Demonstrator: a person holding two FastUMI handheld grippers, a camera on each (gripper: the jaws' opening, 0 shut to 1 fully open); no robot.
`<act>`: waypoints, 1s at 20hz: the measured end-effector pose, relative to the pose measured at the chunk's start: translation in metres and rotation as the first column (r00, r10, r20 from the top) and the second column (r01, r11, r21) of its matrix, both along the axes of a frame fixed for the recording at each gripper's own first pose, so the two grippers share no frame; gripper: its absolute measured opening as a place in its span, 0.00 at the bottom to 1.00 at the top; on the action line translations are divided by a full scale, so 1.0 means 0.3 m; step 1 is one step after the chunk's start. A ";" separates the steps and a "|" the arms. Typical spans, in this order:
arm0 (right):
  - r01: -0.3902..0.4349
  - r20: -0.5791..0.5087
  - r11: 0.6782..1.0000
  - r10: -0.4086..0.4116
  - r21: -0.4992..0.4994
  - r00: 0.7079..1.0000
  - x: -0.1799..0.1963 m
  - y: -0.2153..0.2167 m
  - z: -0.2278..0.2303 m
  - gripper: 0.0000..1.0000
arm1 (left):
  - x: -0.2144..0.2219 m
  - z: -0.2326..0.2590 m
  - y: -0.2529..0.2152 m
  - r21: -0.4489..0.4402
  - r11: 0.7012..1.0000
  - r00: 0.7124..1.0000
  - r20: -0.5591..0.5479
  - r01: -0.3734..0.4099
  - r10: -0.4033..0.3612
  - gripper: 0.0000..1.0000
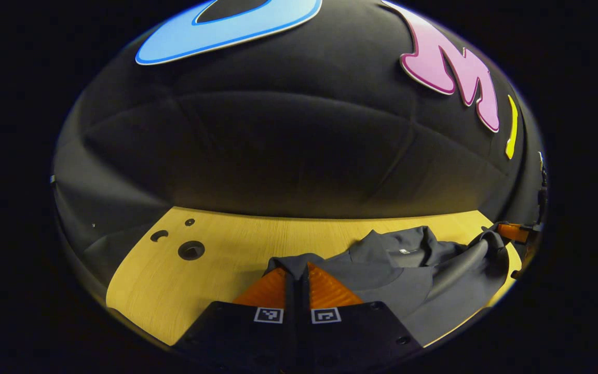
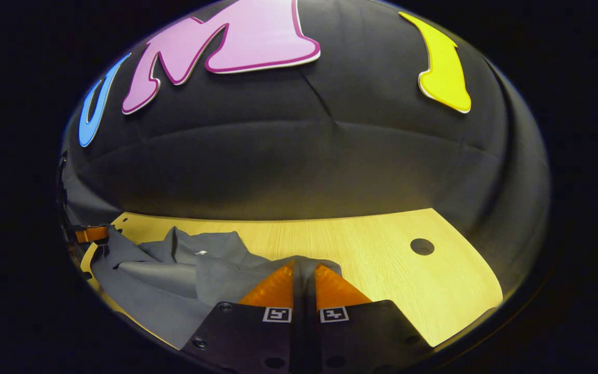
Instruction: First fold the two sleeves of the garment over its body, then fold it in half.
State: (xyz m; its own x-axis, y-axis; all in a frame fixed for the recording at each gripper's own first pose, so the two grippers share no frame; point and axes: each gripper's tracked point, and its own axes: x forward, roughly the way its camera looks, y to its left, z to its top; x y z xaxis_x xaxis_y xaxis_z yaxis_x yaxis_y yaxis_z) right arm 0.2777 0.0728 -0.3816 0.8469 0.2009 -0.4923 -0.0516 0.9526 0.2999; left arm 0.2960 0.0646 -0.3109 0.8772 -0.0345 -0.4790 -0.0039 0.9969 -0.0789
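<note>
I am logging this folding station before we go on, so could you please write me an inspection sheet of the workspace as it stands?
Surface: light wooden table, bare wood past the cloth, with round holes in it.
Job's things: dark grey garment lying rumpled on the table, not yet folded flat; a pale tag shows near its collar.
Clutter: nothing seen.
Grippers: left gripper has its jaws closed on an edge of the garment; right gripper has its jaws closed on another edge. Each also shows far off at the other view's edge, against the cloth.
Cables: nothing seen.
Surroundings: black cloth booth wall behind the table.
</note>
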 end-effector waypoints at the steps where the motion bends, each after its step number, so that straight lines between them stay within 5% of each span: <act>1: 0.001 -0.009 1.000 -0.001 0.004 1.000 0.000 0.004 -0.015 0.05 | 0.005 -0.017 0.002 0.005 1.000 1.000 -0.008 -0.003 0.003 0.05; 9: 0.011 -0.063 1.000 -0.011 0.011 0.998 0.006 0.014 -0.107 0.07 | 0.017 -0.096 -0.005 0.030 1.000 0.999 -0.050 -0.011 0.012 0.05; 12: 0.029 -0.091 1.000 -0.028 0.009 0.995 -0.002 -0.004 -0.127 0.23 | 0.015 -0.097 0.002 0.029 0.999 0.998 -0.048 -0.028 0.029 0.11; 14: 0.039 -0.099 0.999 -0.040 -0.012 0.994 -0.011 -0.027 -0.125 0.30 | 0.018 -0.076 -0.004 0.003 0.999 0.999 -0.033 -0.042 0.042 0.24; 15: 0.040 -0.105 0.999 -0.042 -0.018 0.994 -0.015 -0.035 -0.123 0.27 | 0.010 -0.070 -0.007 -0.007 0.999 0.999 -0.032 -0.045 0.044 0.34; 16: 0.038 -0.112 0.999 -0.040 -0.020 0.993 -0.025 -0.039 -0.119 0.38 | 0.003 -0.077 -0.002 -0.005 0.999 0.998 -0.038 -0.045 0.045 0.38; 17: 0.033 -0.118 0.999 -0.035 -0.019 0.992 -0.036 -0.040 -0.116 0.46 | -0.005 -0.077 -0.002 -0.003 0.999 0.998 -0.048 -0.046 0.045 0.58; 18: 0.028 -0.119 0.999 -0.030 -0.019 0.992 -0.043 -0.043 -0.108 0.60 | -0.013 -0.077 -0.004 -0.002 0.999 0.998 -0.054 -0.044 0.044 0.54; 19: 0.023 -0.115 0.999 -0.026 -0.022 0.993 -0.050 -0.046 -0.094 0.75 | -0.022 -0.067 -0.010 -0.004 0.999 0.998 -0.054 -0.040 0.040 0.61; 20: 0.018 -0.108 0.999 -0.021 -0.026 0.994 -0.057 -0.048 -0.074 0.77 | -0.029 -0.060 -0.015 -0.006 0.999 0.998 -0.050 -0.035 0.035 0.70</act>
State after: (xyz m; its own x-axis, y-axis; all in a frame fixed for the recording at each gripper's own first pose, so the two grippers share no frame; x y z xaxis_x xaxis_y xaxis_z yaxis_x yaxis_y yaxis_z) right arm 0.2606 0.0584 -0.4040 0.7923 0.1713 -0.5856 -0.0015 0.9603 0.2788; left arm 0.2872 0.0600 -0.3289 0.8529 -0.0077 -0.5220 -0.0428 0.9955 -0.0846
